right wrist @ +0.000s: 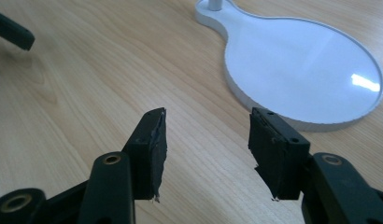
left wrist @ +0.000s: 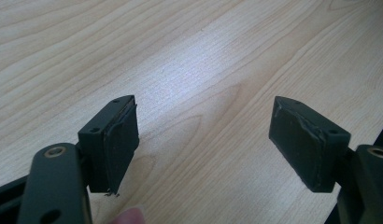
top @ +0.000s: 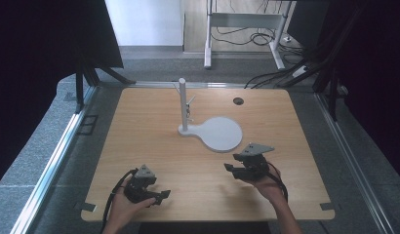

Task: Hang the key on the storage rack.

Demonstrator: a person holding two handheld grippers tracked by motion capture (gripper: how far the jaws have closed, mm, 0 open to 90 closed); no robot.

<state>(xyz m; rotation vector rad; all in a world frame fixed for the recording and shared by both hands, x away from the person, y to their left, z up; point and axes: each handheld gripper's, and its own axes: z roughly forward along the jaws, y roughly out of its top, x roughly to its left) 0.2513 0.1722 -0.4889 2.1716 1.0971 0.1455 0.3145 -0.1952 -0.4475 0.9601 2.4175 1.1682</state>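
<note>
A white stand (top: 210,130) sits mid-table: a round flat base with an upright post (top: 183,103) at its left end, a thin hook on the post. My left gripper (top: 161,196) rests near the front edge, held by a hand, jaws wide open over bare wood (left wrist: 203,135). My right gripper (top: 230,168) hovers low at the front right, just below the base, pointing left. Its jaws (right wrist: 206,147) stand open with nothing between them. The white base (right wrist: 301,70) lies just beyond its right jaw.
The wooden table (top: 139,126) has a dark round hole (top: 238,101) at the back right. Its front edge (top: 208,218) runs close under both hands. Cables trail from each gripper. Beyond the table are grey floor, a metal rail and a desk frame.
</note>
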